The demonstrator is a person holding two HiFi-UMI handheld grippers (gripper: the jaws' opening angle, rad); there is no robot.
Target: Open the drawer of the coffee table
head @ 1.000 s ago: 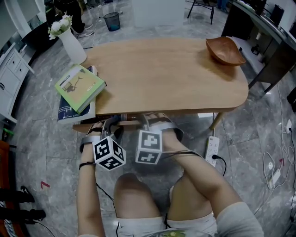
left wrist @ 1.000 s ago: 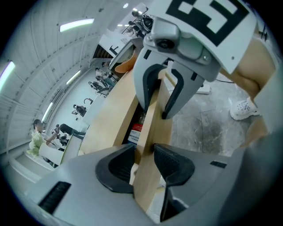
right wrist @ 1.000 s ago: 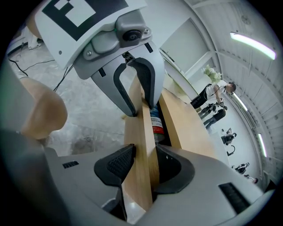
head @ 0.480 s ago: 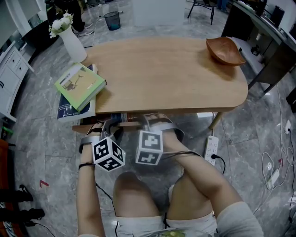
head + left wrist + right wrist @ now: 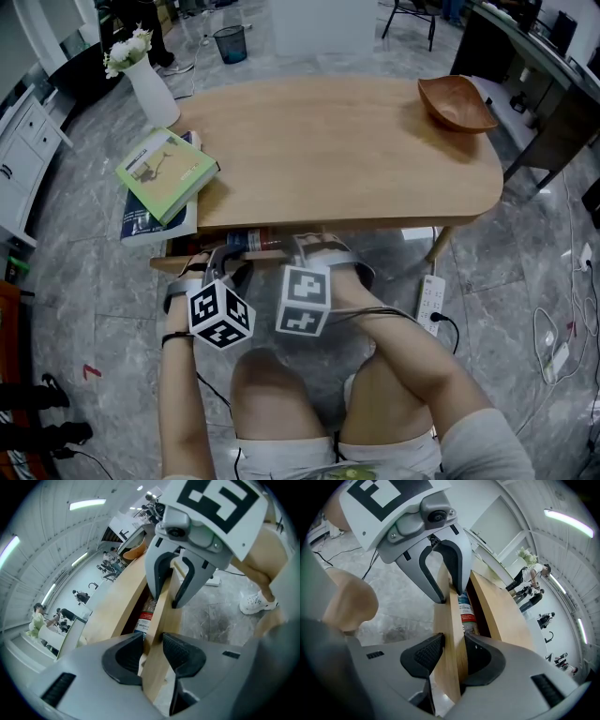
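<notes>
Our left tongs (image 5: 152,649) and right tongs (image 5: 453,651) each clamp the drawer front (image 5: 162,613); we judge it barely ajar, most pulling left.

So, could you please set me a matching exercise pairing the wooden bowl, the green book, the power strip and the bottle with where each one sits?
Things:
1. brown wooden bowl
2. green-covered book
3. white power strip
4. plastic bottle with a red-and-white label

Places:
A. on the grey marbled floor, beside a table leg
B. inside the light wooden drawer, under the light wooden tabletop
C. on top of a blue book at the tabletop's left edge
D. on the tabletop, near its far right corner

Pairs: 1-D, 2-C, 3-A, 4-B.
</notes>
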